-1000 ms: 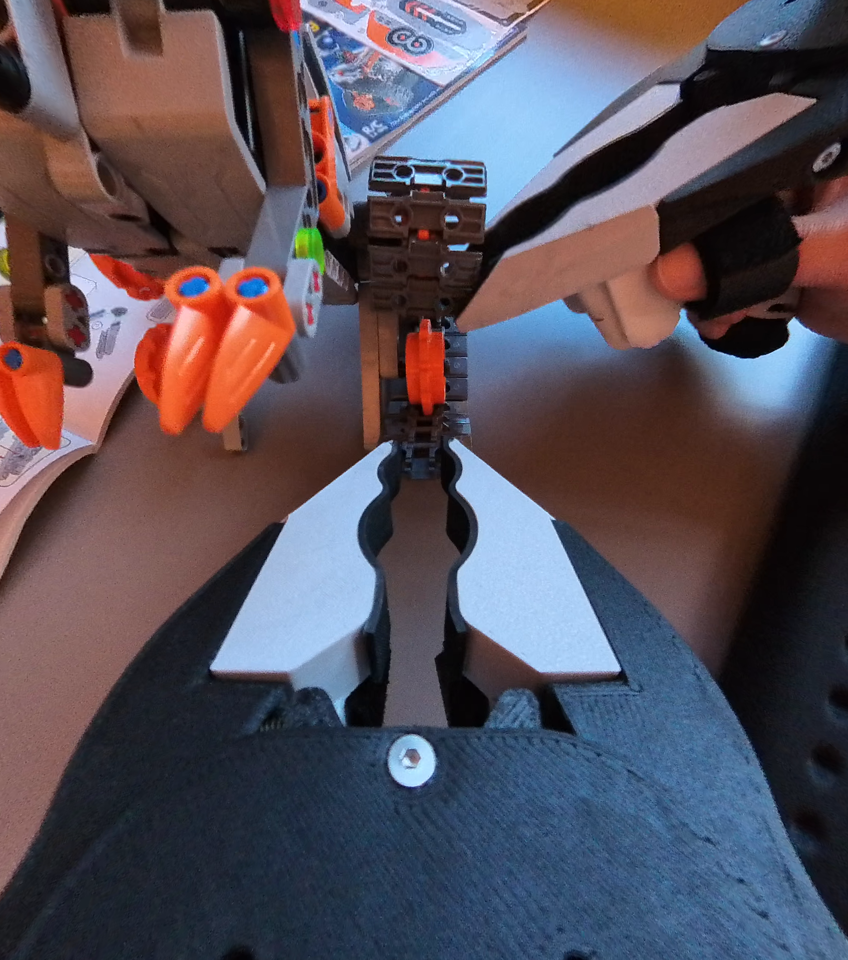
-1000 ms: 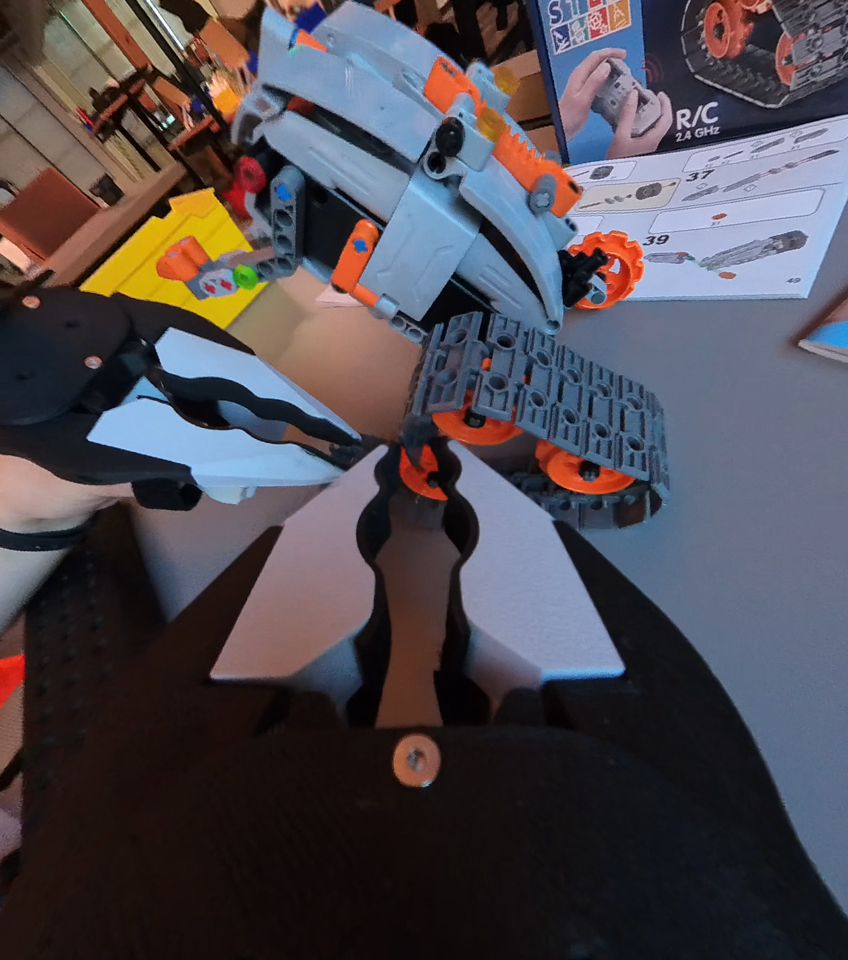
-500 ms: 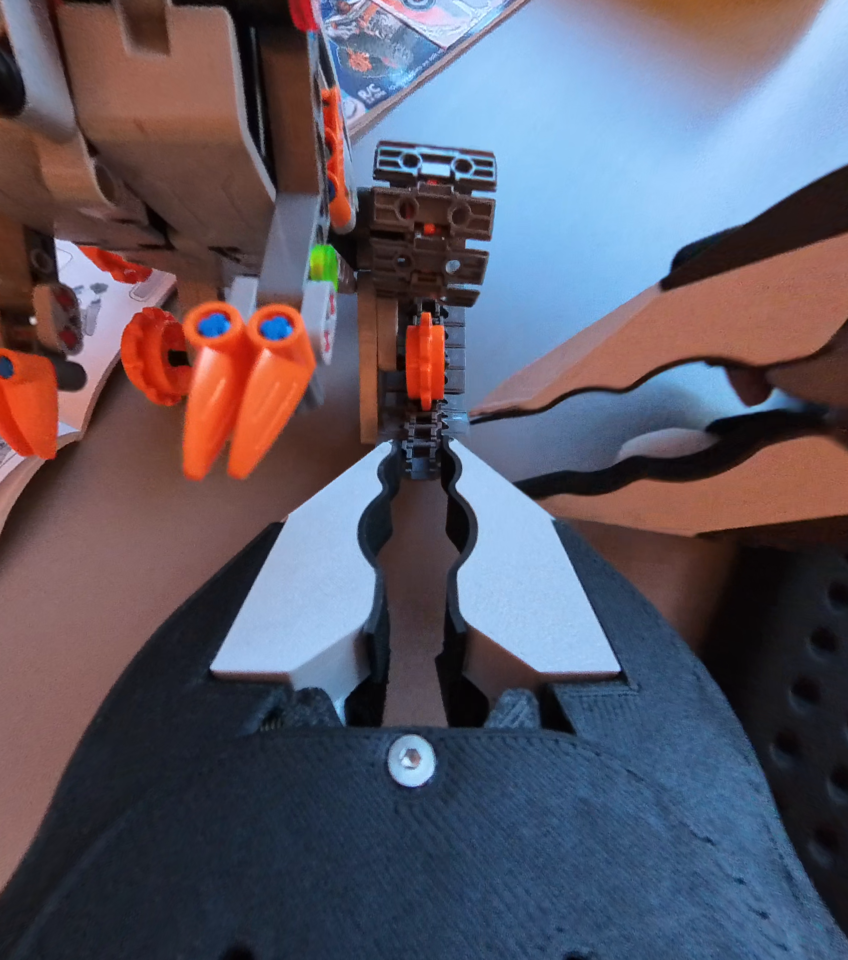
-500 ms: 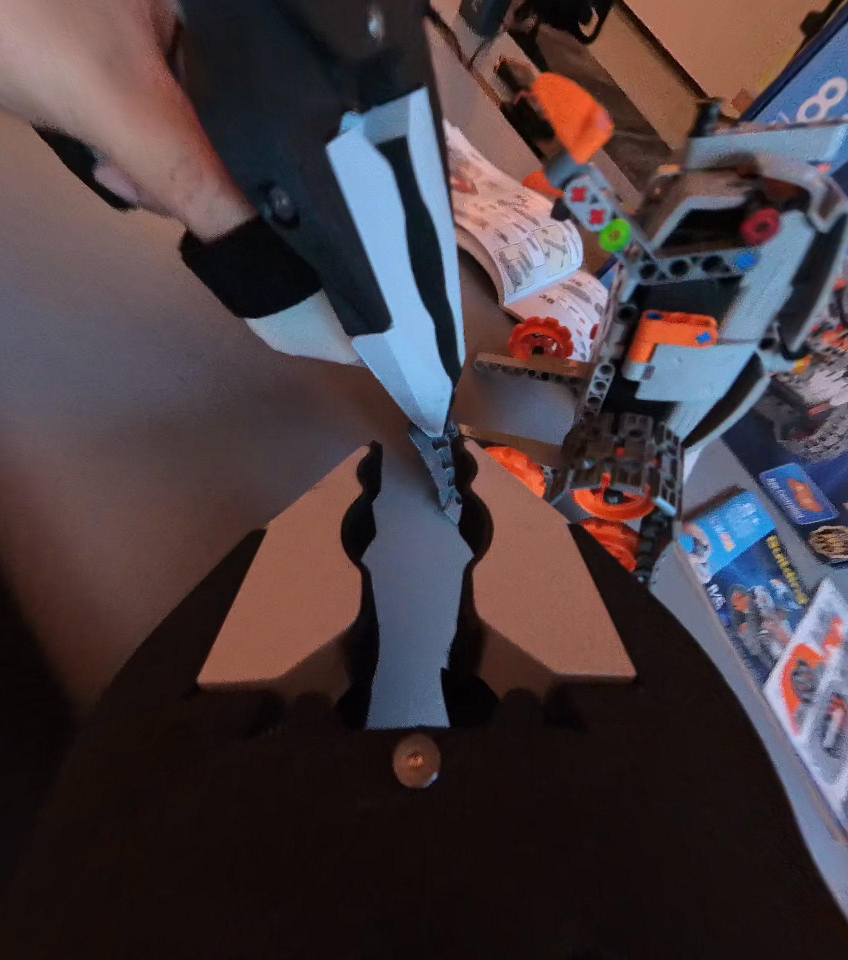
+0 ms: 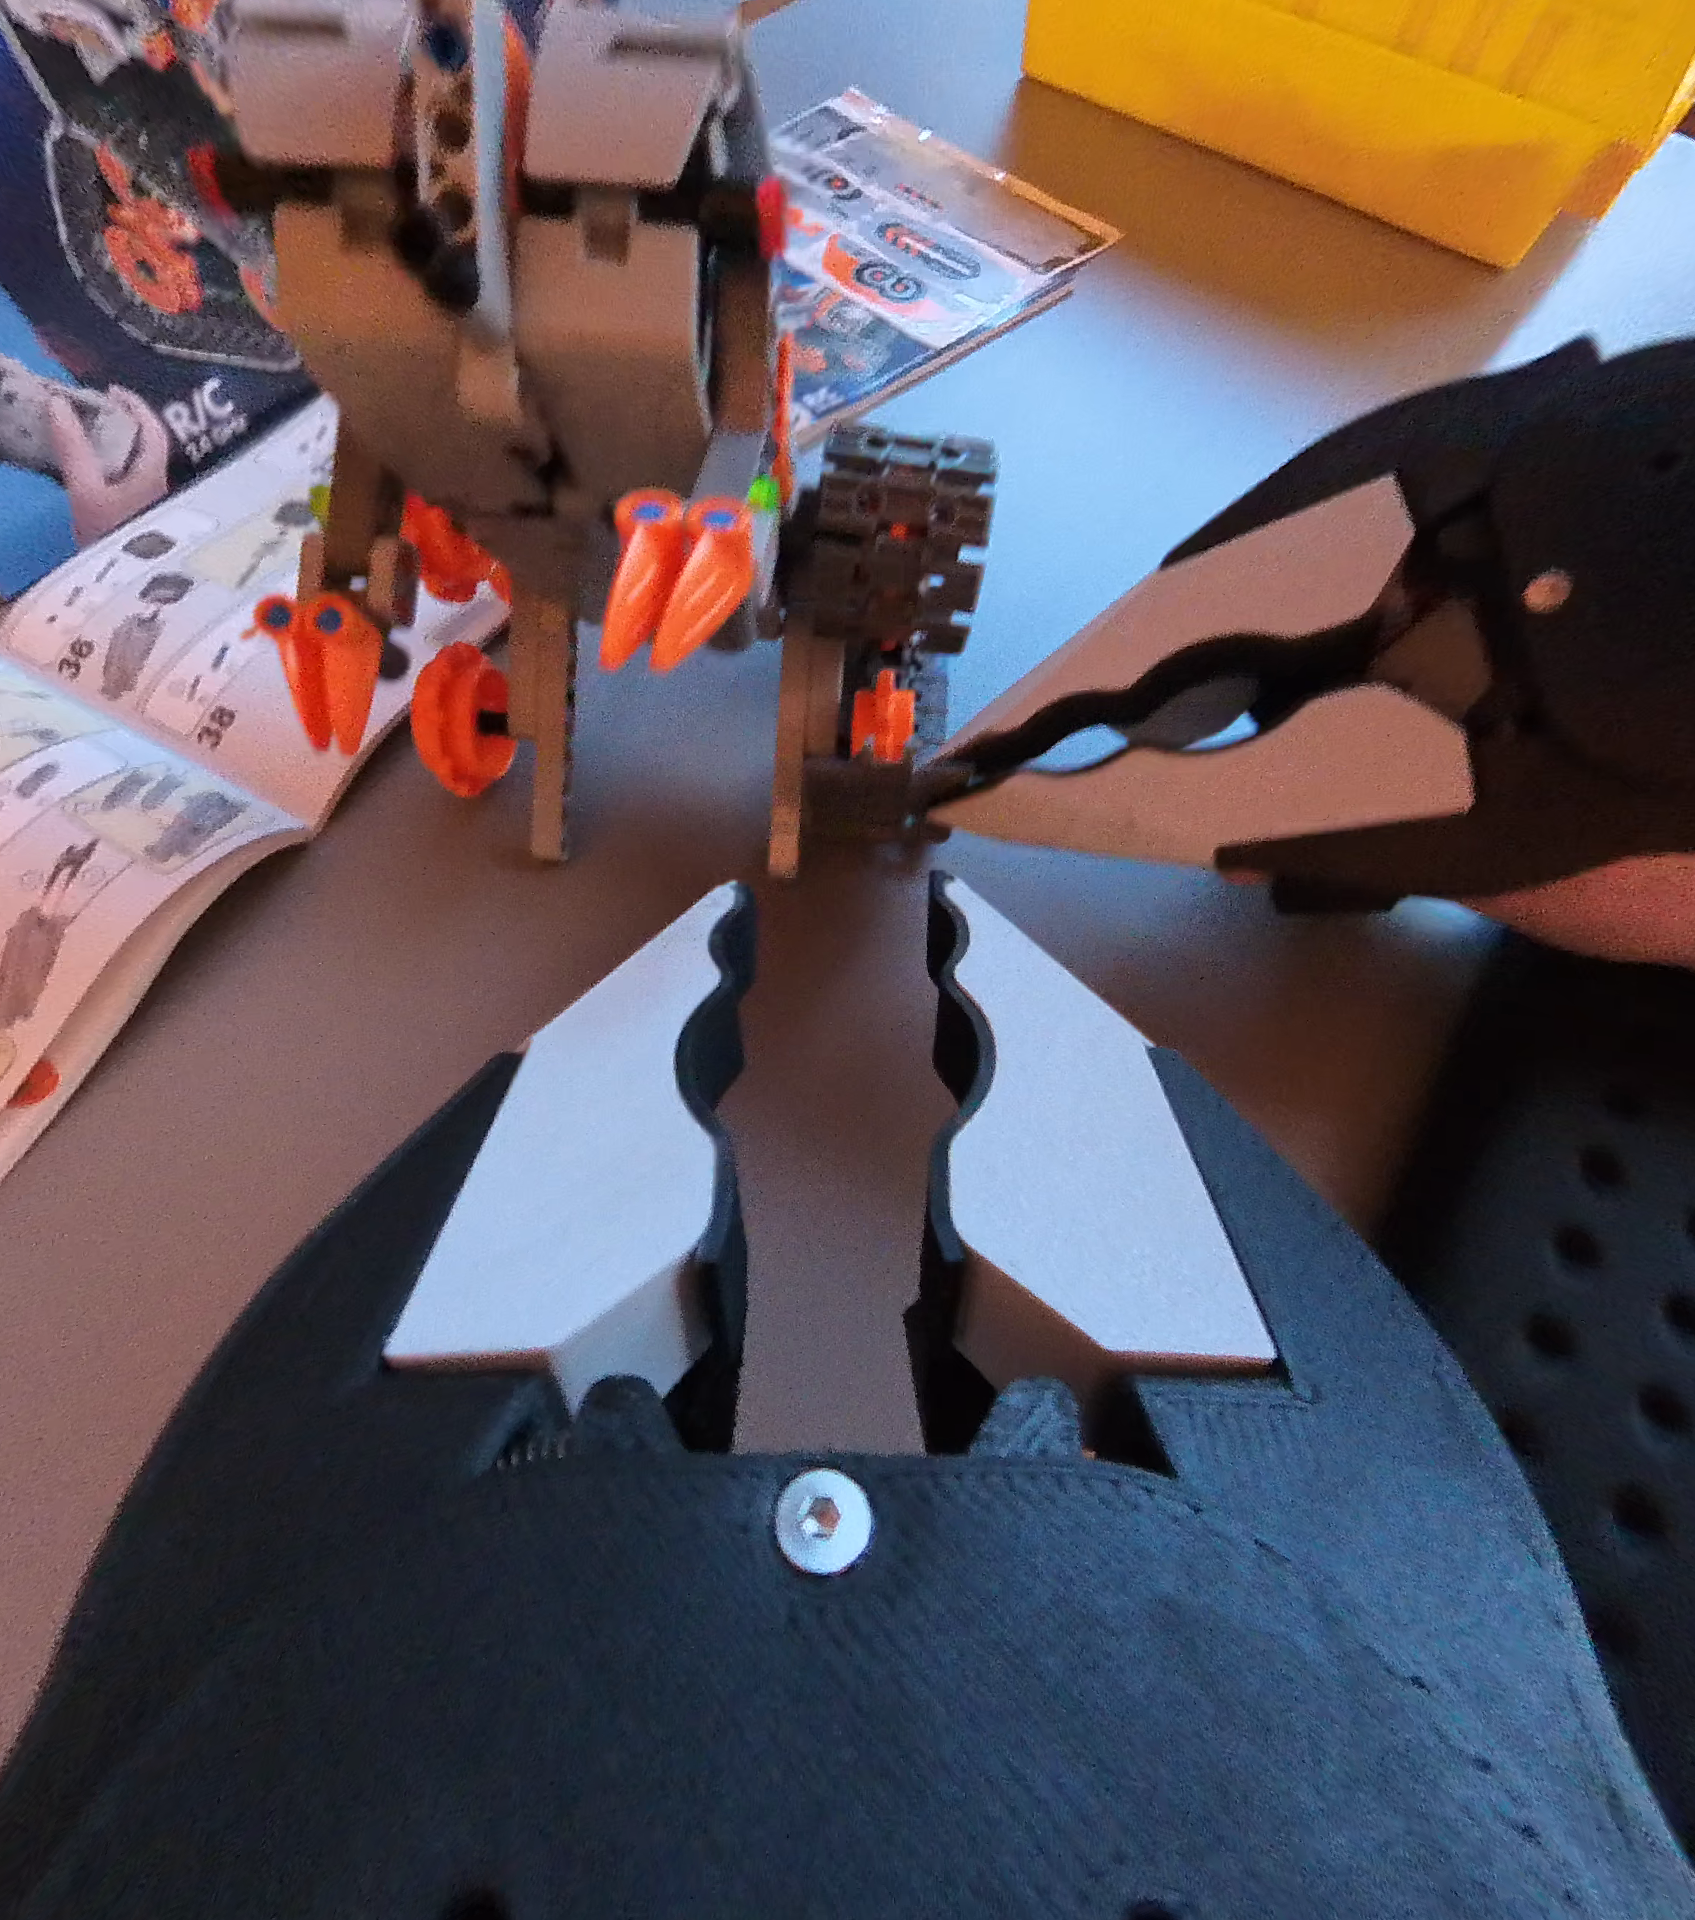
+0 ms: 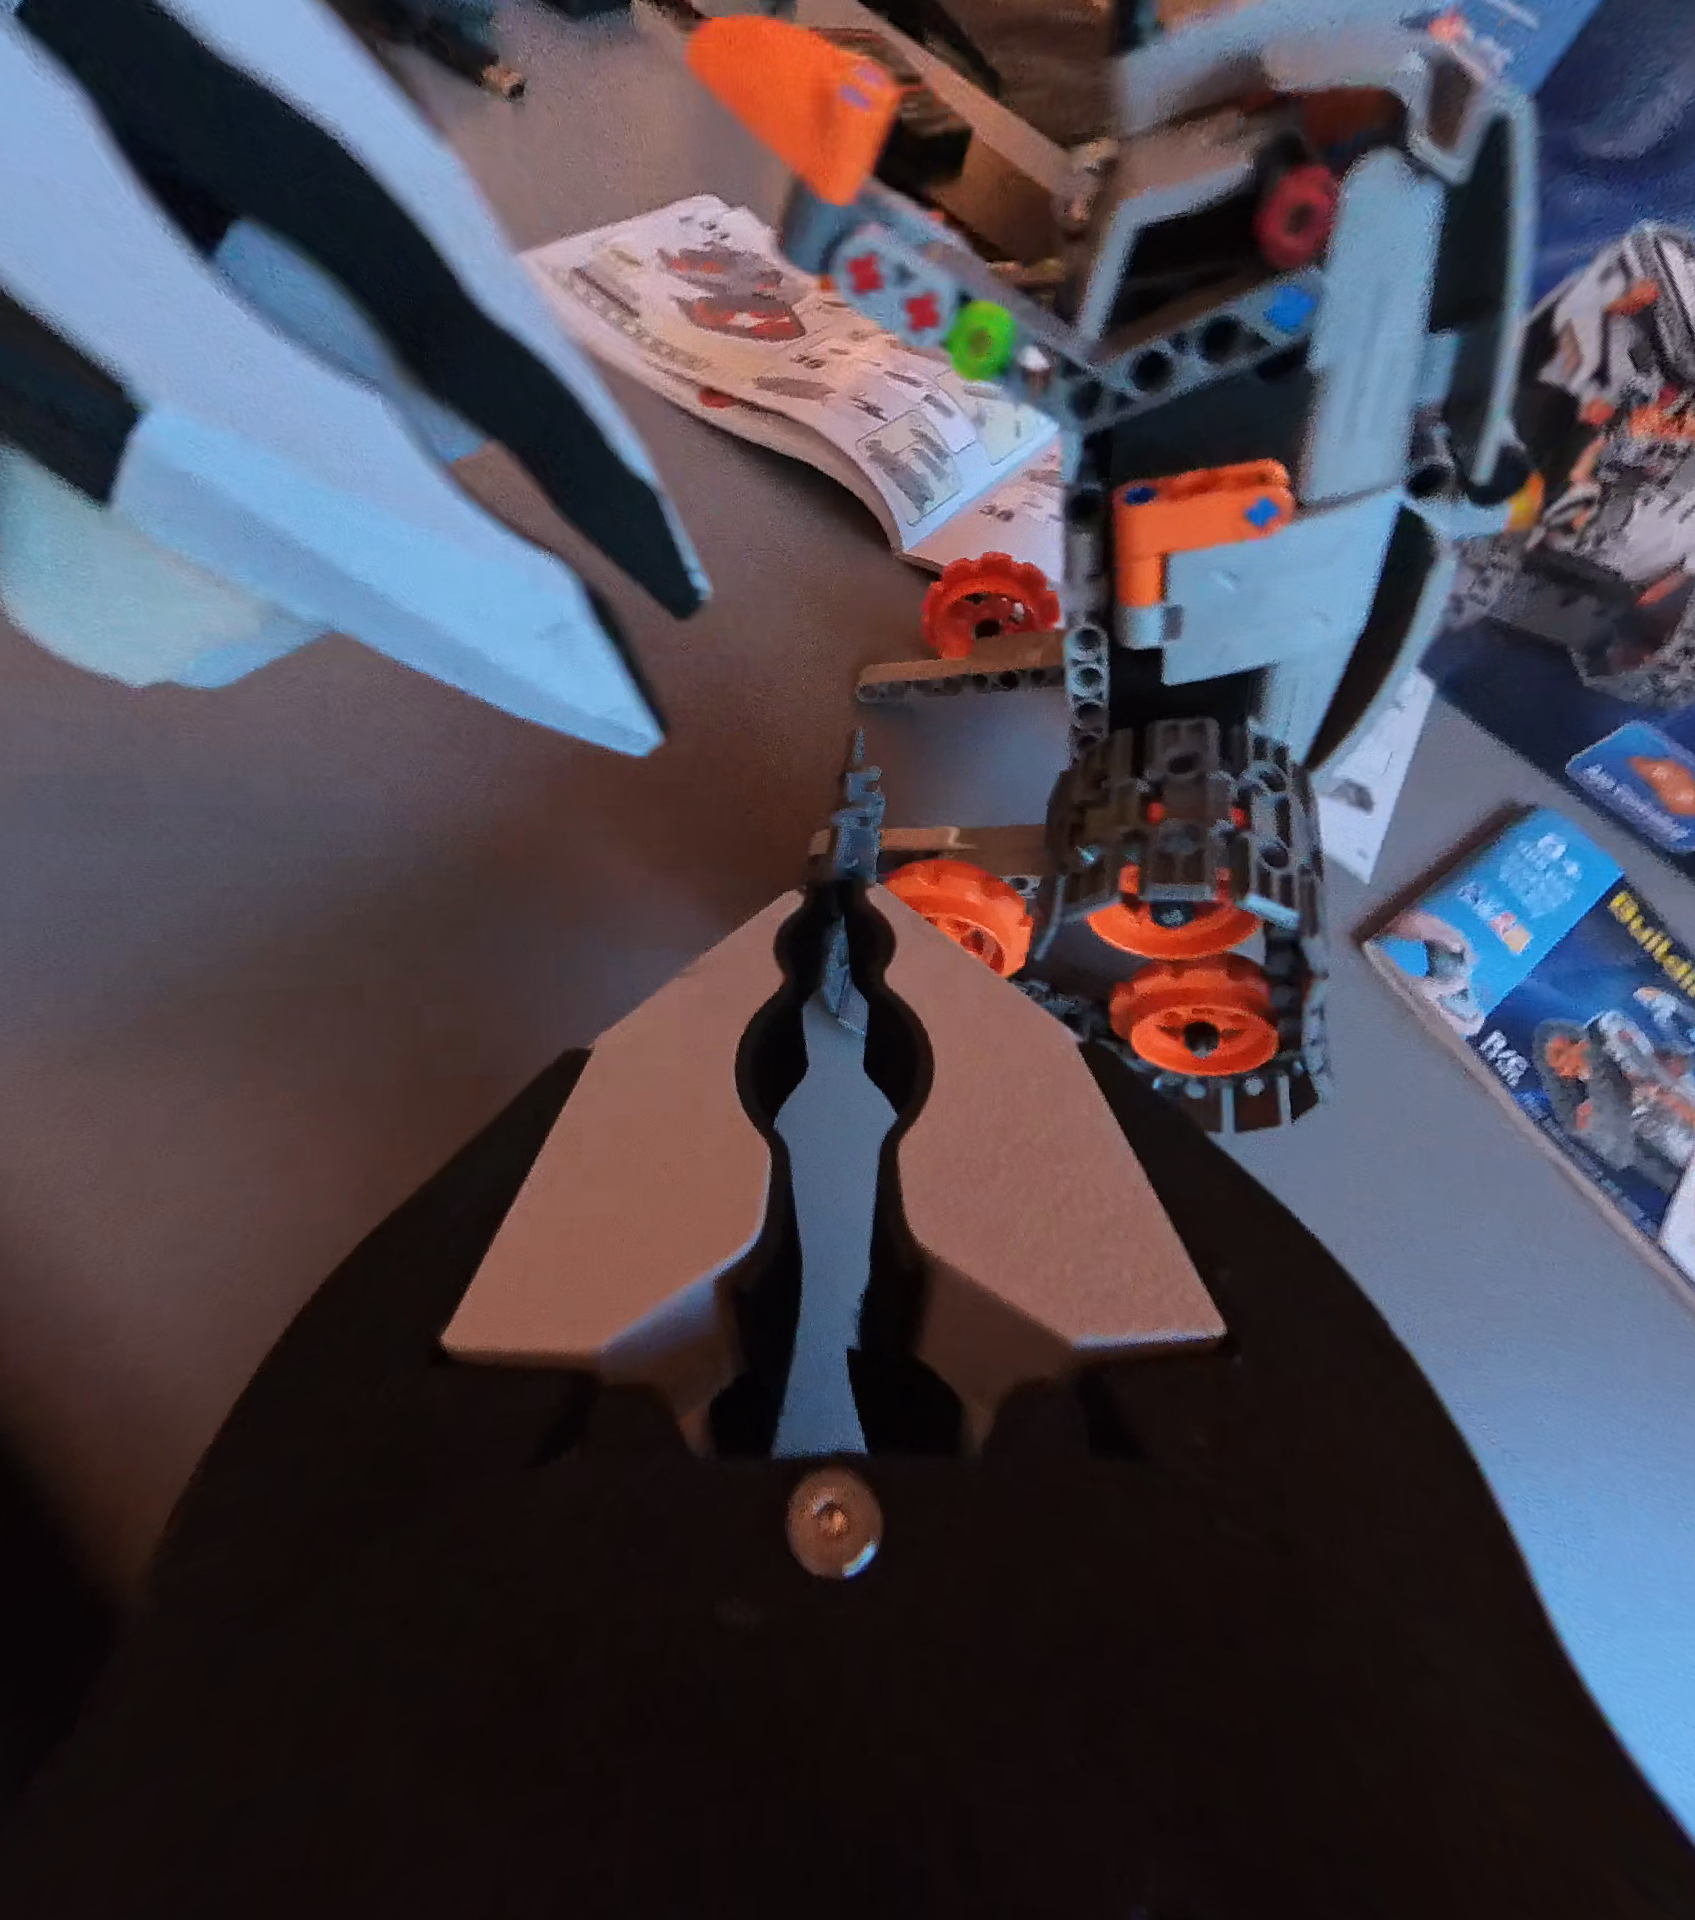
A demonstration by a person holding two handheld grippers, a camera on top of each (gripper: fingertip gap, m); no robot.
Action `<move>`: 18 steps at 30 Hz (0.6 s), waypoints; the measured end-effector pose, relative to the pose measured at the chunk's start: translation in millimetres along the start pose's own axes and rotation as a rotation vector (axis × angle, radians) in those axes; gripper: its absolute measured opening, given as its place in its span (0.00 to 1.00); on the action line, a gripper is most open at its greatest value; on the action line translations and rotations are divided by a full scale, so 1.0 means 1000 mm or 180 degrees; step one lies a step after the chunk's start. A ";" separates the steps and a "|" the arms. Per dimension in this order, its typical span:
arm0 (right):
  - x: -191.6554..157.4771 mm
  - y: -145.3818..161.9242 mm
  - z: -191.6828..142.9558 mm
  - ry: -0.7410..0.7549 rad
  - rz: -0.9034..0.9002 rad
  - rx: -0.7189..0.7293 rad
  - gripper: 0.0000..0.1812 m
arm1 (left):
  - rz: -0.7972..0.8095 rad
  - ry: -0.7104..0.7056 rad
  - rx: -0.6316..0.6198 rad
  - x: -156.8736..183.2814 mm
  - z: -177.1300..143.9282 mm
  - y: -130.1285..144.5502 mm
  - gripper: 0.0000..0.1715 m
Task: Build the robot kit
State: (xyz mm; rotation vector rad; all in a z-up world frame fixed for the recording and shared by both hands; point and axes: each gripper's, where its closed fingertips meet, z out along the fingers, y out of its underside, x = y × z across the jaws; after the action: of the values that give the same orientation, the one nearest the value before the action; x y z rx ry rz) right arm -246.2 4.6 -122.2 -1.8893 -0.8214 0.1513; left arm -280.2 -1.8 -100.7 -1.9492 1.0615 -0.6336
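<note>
Holds nothing in the left tool: spread moderately wide, level over the brown tabletop, pointing straight at the foot of the tread and stopping just short of it. Sits beside a perforated black mat on its right.

Pinches with the right tool, drawn narrow, on the loose track end, a thin grey link strip standing upright between the very tips, just beside the nearest orange wheel. Comes in from the side, tilted slightly down and roughly crosswise to the left tool, with a hand behind it.

Best to keep that pinch light and square on the link: gripped only at the tips, so likely to twist or pop free under a skewed pull. Better to keep the empty tool clear of the strip's flat faces.

Farther on, stands nose-down: the grey brick model, orange claws hanging, the wrapped tread on its right side. Beyond and left, an open instruction booklet and a blue box; behind, a sticker sheet; farthest right, a yellow bin.
</note>
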 end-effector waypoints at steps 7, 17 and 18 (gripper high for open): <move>0.007 0.001 -0.001 -0.0313 0.0828 0.0149 0.01 | 0.0089 -0.0069 -0.0215 0.007 0.039 0.017 0.32; 0.015 0.004 -0.003 -0.0454 0.1328 0.0251 0.01 | 0.0585 -0.0319 -0.0065 0.010 0.060 0.001 0.28; 0.015 0.003 -0.003 -0.0485 0.1379 0.0261 0.01 | 0.0575 -0.0268 -0.0086 0.011 0.061 0.002 0.31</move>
State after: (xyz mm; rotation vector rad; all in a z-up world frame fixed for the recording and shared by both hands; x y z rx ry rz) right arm -231.7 10.2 -119.8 -1.9711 -0.4851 0.5933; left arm -230.5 13.2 -135.5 -1.8600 1.1824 -0.4364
